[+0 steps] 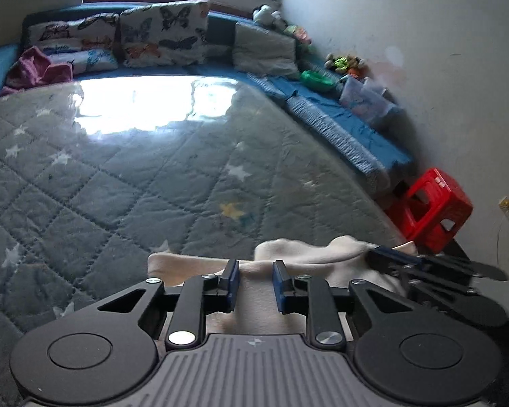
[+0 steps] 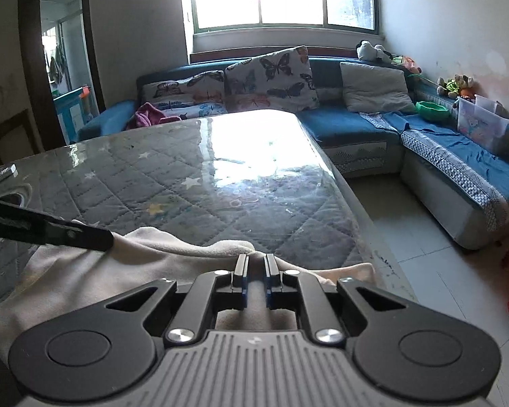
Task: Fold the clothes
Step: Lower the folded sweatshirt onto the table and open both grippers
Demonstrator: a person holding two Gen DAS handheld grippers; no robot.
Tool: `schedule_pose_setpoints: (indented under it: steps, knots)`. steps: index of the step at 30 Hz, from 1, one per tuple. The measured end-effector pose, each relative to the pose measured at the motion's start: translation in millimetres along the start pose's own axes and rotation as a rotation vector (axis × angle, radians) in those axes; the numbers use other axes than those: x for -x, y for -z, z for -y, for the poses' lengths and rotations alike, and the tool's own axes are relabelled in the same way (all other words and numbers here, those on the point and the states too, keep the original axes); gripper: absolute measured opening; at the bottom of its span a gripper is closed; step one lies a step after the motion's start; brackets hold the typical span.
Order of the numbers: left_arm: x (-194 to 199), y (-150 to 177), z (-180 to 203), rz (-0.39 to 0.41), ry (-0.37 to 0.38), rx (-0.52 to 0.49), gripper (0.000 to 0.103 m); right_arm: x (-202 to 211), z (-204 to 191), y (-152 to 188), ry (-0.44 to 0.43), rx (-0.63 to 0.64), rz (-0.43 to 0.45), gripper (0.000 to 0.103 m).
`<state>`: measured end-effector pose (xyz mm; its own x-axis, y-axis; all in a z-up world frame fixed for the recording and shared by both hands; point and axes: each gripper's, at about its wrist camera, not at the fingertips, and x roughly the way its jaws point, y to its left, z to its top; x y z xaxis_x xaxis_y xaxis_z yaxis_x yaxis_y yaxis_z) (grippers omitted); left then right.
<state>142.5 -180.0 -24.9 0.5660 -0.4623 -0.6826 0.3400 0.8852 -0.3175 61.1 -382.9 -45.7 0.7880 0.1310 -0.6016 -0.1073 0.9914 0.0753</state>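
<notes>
Cloth, cream, bunched at lower frame on bench near edge. Right tongs narrow, pinching a fold; left tongs wider, astride a ridge, grip unclear. Best: lift both corners level, keep taut, lay flat.

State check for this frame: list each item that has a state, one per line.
Left tool: jaws slightly apart, cream garment between them.
Right tool: shut on cream garment.
Cream garment: rumpled, at the table's near edge.
Quilted table cover: flat under glossy sheet.
Red stool: upright on floor.
</notes>
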Motion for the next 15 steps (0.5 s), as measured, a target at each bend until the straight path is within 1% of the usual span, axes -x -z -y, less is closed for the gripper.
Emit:
schedule_pose_setpoints:
  steps: [3, 7, 12, 15]
  knots:
    - [3, 1, 0, 0.009, 0.004, -0.002, 0.024, 11, 5, 1, -0.010, -0.010, 0.014, 0.014]
    - [18, 7, 4, 0.019, 0.032, -0.006, 0.024, 38, 6, 9, -0.017, 0.012, 0.028, 0.015]
    - [42, 28, 19, 0.014, 0.067, -0.054, 0.025, 73, 4, 32, -0.026, 0.009, 0.035, 0.016]
    - [57, 46, 24, 0.006, 0.089, -0.070, 0.026, 92, 4, 46, -0.022, -0.009, 0.052, 0.022]
